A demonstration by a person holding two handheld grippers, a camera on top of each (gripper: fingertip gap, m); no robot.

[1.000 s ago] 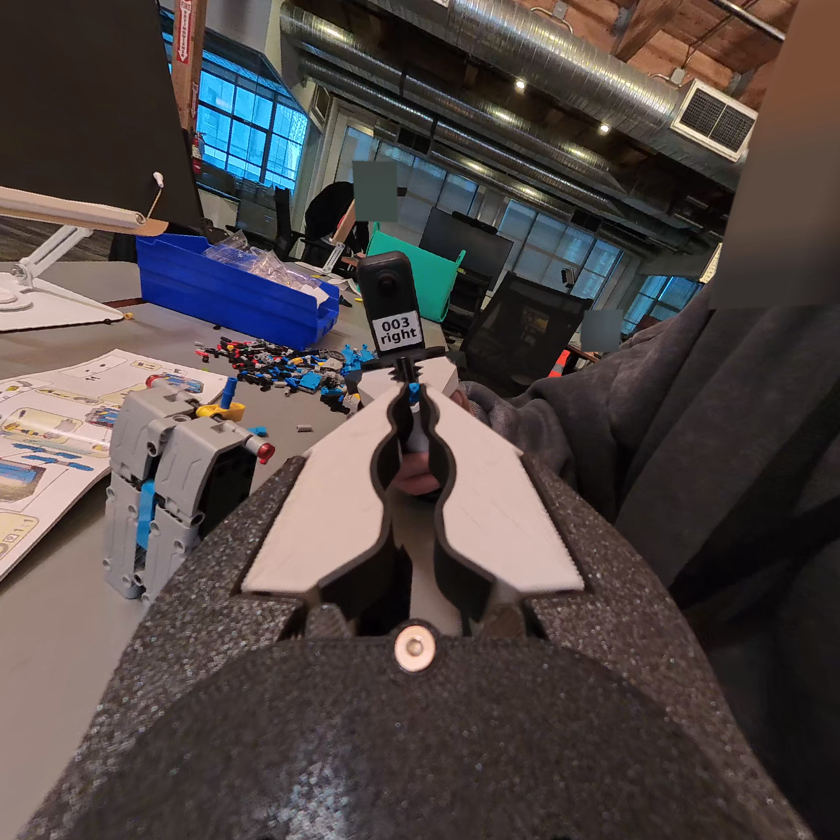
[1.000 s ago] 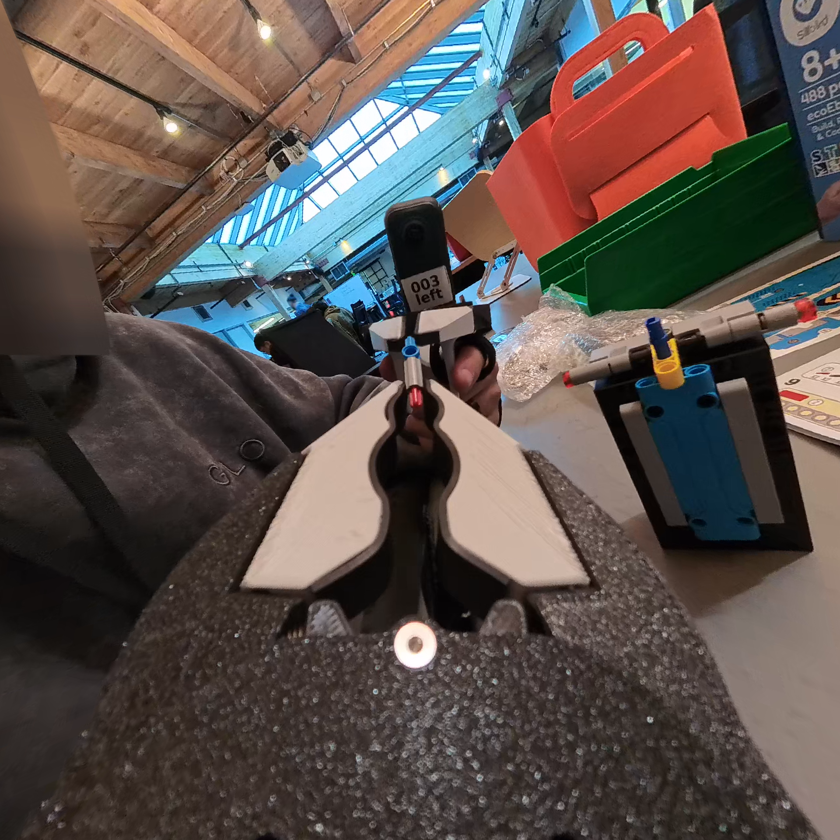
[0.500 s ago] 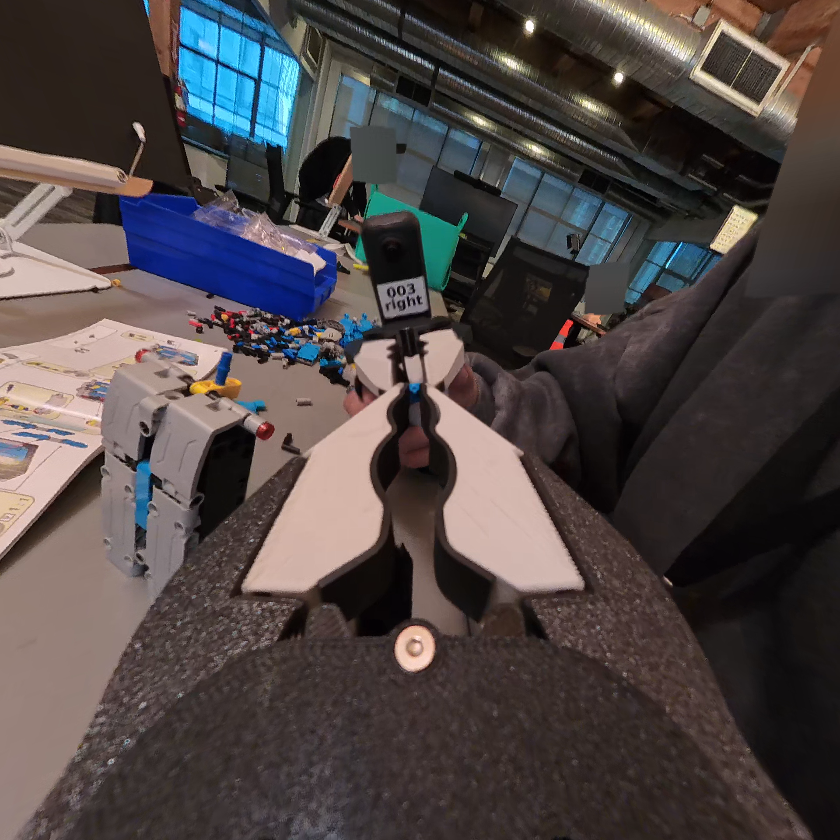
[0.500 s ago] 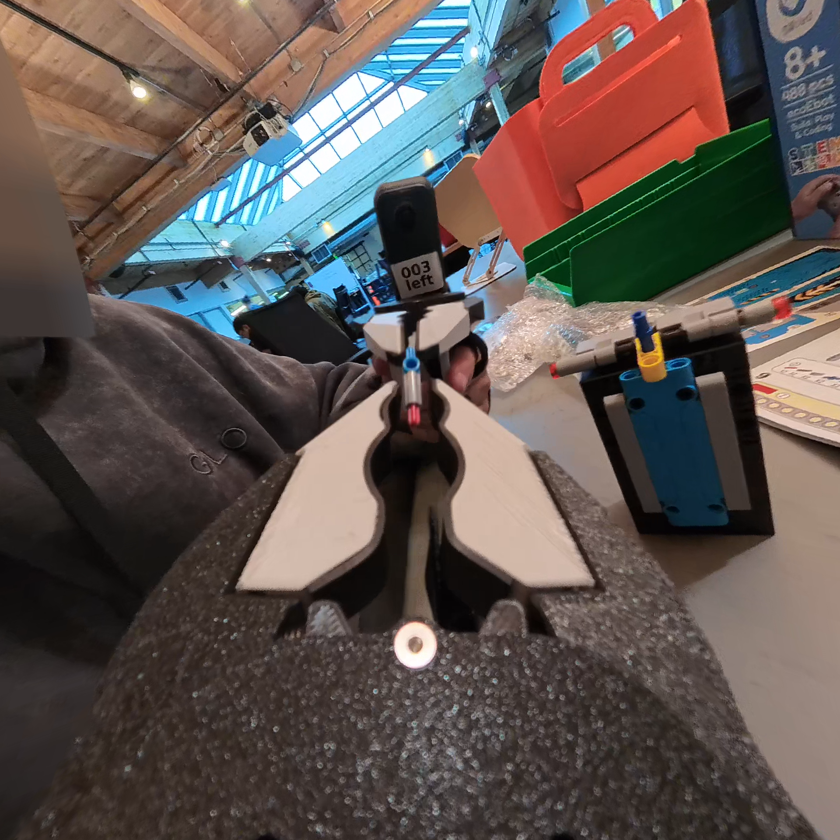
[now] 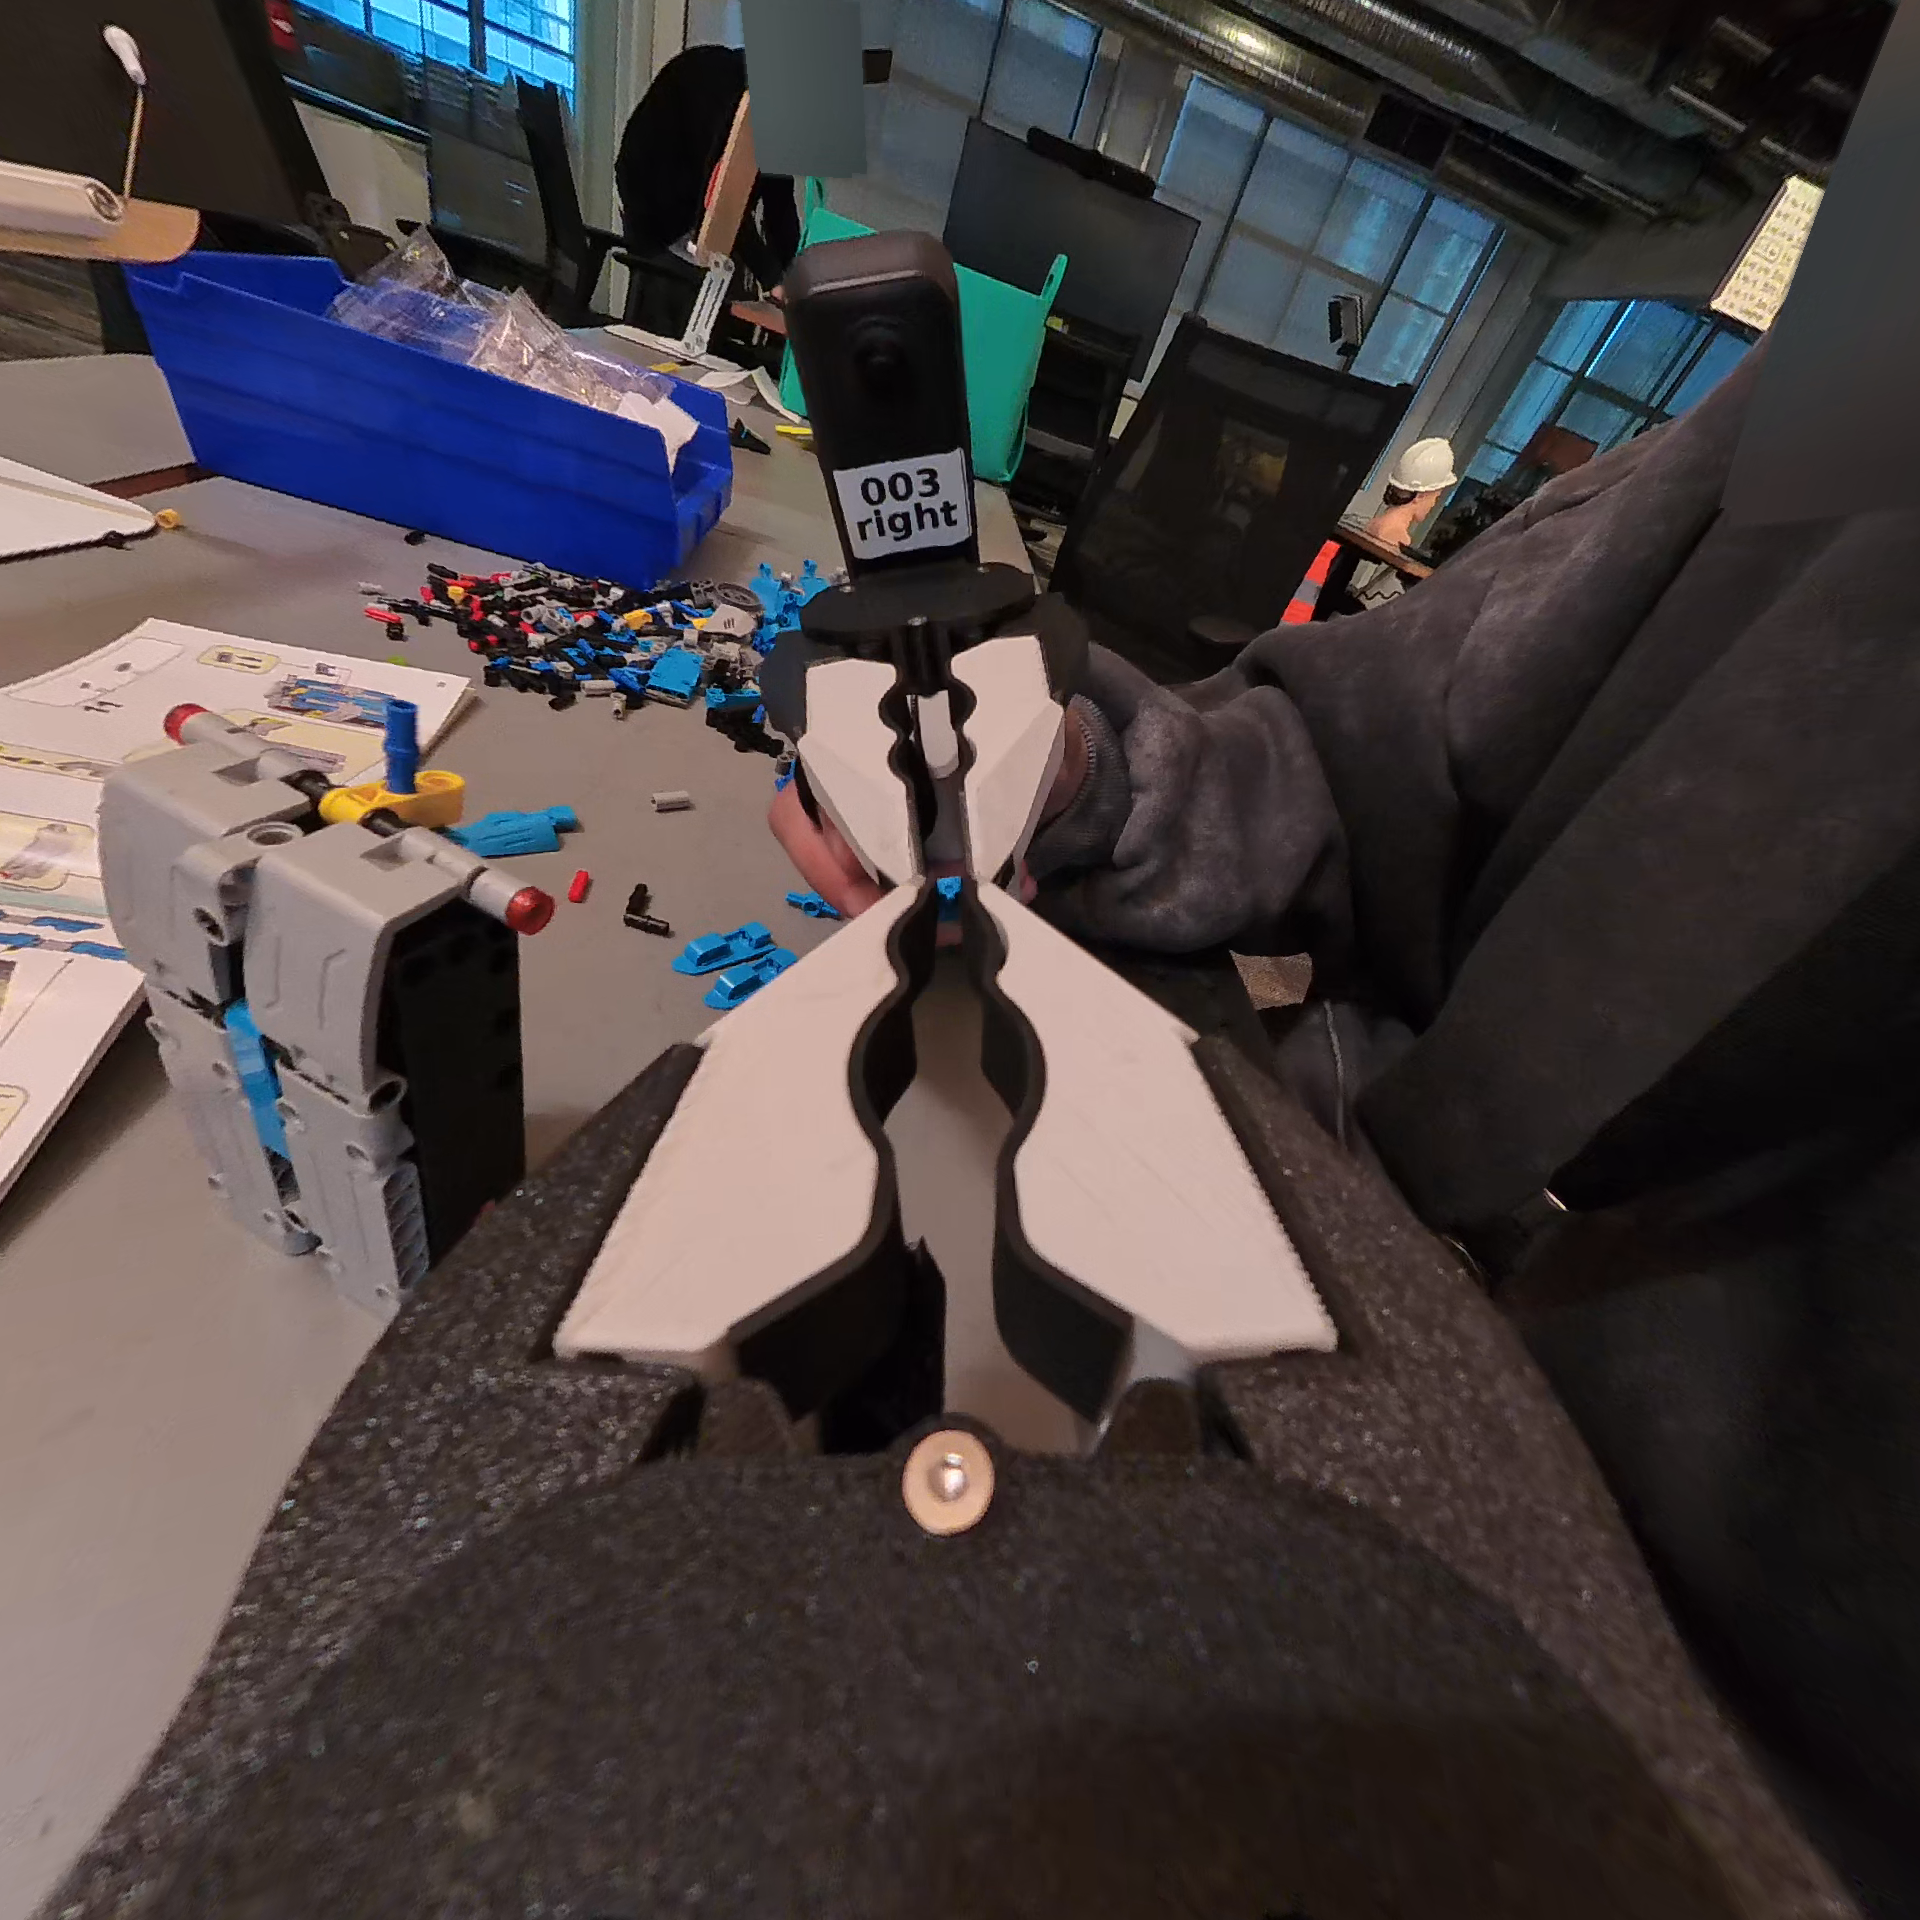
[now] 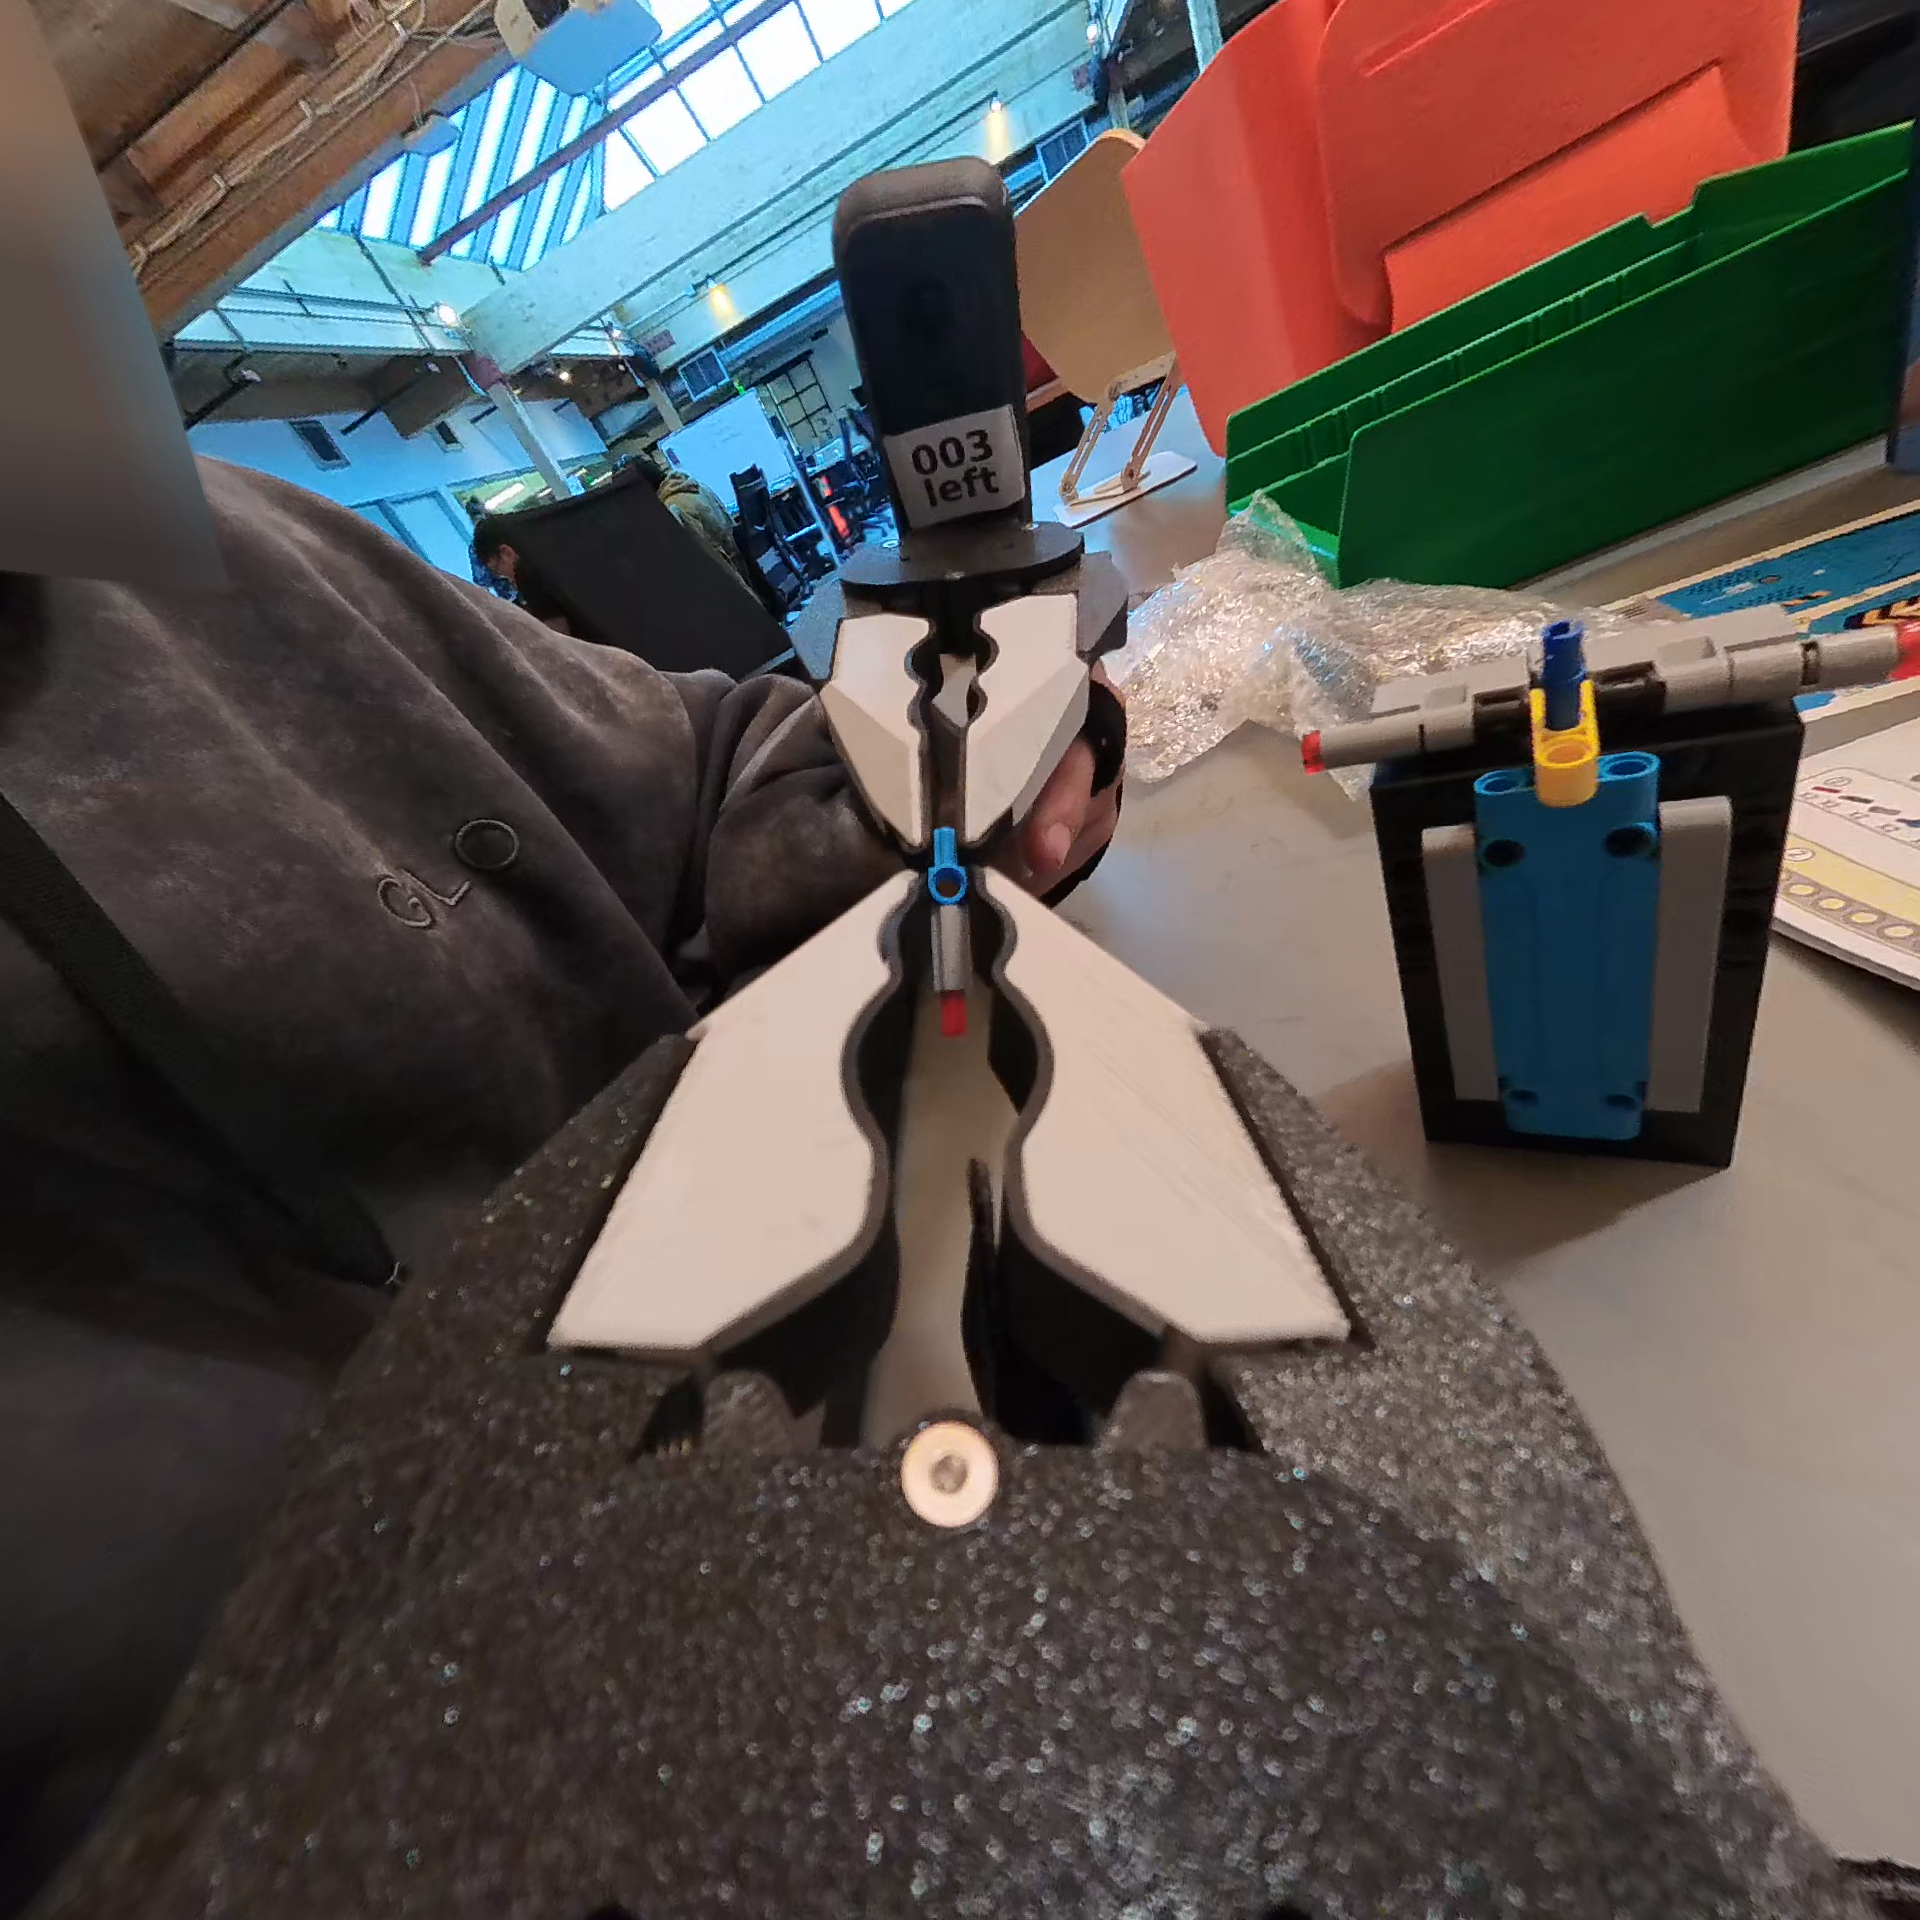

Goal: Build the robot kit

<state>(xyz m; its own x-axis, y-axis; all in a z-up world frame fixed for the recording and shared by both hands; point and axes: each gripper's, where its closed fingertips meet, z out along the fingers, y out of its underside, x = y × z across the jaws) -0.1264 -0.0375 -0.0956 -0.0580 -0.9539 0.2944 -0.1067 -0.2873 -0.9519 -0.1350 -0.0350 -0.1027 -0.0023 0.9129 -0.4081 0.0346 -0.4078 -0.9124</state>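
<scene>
My left gripper (image 5: 945, 896) is shut on a small blue connector (image 5: 948, 887). My right gripper (image 6: 945, 899) is shut on a short grey axle (image 6: 948, 951) with a red end. The two grippers meet tip to tip above the table edge, in front of the person's dark sweater. In the right wrist view the blue connector (image 6: 945, 875) sits at the front end of the axle, pinched by the left gripper (image 6: 948, 840). The right gripper (image 5: 928, 868) faces me in the left wrist view. A grey, black and blue brick model (image 5: 312, 1039) stands on the table beside them, and it also shows in the right wrist view (image 6: 1579, 935).
A pile of small loose parts (image 5: 603, 634), a blue bin (image 5: 416, 436) and an instruction booklet (image 5: 208, 686) lie beyond the model. In the right wrist view there are a green bin (image 6: 1610, 416), an orange case (image 6: 1455, 208) and a crumpled plastic bag (image 6: 1247, 644). My two grippers' fingertips are within a few centimetres of each other.
The two grippers have come closer together and their tips now meet. Both views have tilted down toward the table. The model has not moved.
</scene>
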